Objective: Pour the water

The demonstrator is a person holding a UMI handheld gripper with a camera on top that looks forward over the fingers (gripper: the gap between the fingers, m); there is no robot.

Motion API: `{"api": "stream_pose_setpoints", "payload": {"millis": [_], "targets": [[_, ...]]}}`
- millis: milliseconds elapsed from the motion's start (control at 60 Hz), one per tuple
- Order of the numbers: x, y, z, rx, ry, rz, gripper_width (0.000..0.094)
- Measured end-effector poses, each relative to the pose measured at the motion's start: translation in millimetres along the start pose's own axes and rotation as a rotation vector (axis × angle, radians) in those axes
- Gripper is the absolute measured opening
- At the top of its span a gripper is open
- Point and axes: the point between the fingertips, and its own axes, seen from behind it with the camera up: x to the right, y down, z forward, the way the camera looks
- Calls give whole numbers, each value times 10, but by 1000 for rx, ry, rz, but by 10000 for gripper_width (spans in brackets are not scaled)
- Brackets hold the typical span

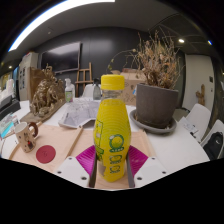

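1. Far left on the white table (190, 150) there's some small clutter near the edge. I can't really tell what it is, something pale blue and something brownish.
2. Just right of that, a round red lid-looking disc (46, 154) lies flat on the tabletop, well apart from the bottle.
3. Behind it, further back, sits a bunch of dried brown plant stuff (45, 92), and a small clear bottle with a white cap (69, 91) stands beside it.
4. A crumpled sheet of clear plastic or foil (78, 113) lies in the middle of the table, behind the main bottle.
5. Dead centre: a yellow plastic bottle (112, 128) with a yellow cap and a green-and-white label. It's upright and right between the fingers of the gripper (112, 163).
6. The magenta pads (86, 157) show on either side of the bottle's lower half. They look right up against it, but I honestly can't tell whether both are actually pressing or there's a sliver of gap, so whether it's clamped or just framed is unclear.
7. To the right and behind, a big grey pot (156, 104) holds a dried, twiggy plant (158, 60) and stands on a saucer on the table.
8. Far right, past the table edge, there's a dark chair back (214, 142).
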Motion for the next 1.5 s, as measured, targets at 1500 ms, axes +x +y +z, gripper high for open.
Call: {"api": "stream_pose_setpoints", "payload": {"millis": [1500], "targets": [[-2360,-1537,46,223,390,-1944,283]]}}
